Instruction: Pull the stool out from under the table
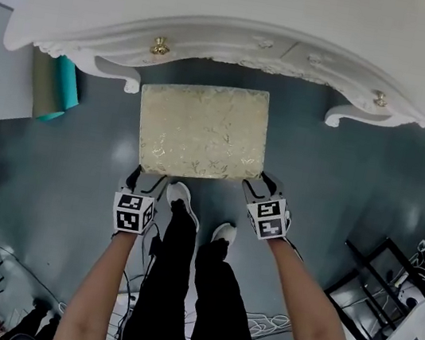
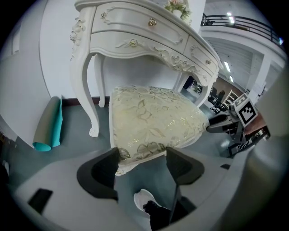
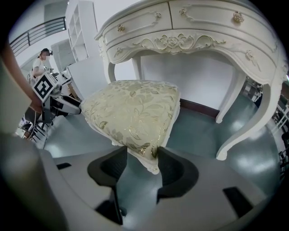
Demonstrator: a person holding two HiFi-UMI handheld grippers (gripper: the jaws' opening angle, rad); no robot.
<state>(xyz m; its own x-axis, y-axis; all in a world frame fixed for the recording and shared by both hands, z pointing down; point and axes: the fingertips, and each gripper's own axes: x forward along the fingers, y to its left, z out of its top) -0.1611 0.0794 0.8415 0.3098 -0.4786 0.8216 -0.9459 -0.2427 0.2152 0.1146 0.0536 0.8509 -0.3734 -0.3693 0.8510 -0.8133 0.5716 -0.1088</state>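
The stool (image 1: 201, 129), with a cream and gold floral cushion, stands on the grey floor in front of the white carved table (image 1: 247, 9), mostly out from under it. My left gripper (image 1: 146, 180) is at the stool's near left corner. In the left gripper view the jaws (image 2: 142, 160) stand open around that corner of the stool (image 2: 153, 119), with a gap at the right pad. My right gripper (image 1: 263, 183) is at the near right corner. In the right gripper view its pads (image 3: 142, 158) press on both sides of that corner of the stool (image 3: 131, 108).
A rolled teal and grey mat (image 1: 55, 86) leans by the table's left leg (image 1: 123, 76); the right leg (image 1: 343, 114) curves down on the other side. My legs and white shoes (image 1: 180, 265) stand just behind the stool. Black metal frames (image 1: 377, 273) and cables lie at the right.
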